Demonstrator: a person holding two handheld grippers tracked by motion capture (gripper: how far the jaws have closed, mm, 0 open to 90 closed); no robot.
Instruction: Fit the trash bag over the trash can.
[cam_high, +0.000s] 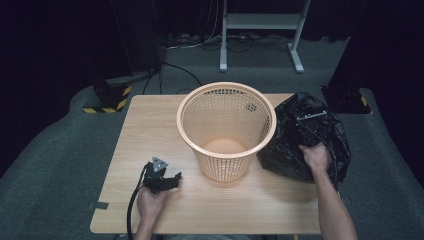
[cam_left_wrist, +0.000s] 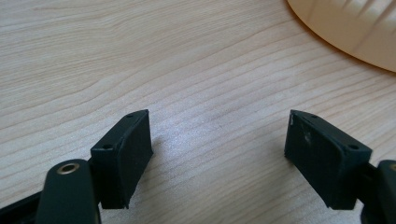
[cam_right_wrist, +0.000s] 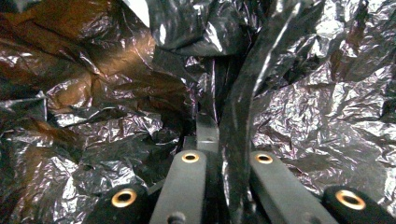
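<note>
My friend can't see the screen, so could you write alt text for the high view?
A person's right tool grips a crumpled black plastic bag on a wooden table, beside an upright orange mesh basket. The left tool rests open on the table near the front edge.

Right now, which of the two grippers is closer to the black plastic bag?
Right. The right gripper is shut on a fold of the black plastic bag. The left gripper rests open on the table, across the basket from the bag.

A crumpled, glossy black plastic bag (cam_high: 300, 137) sits bunched at the table's right edge.
</note>
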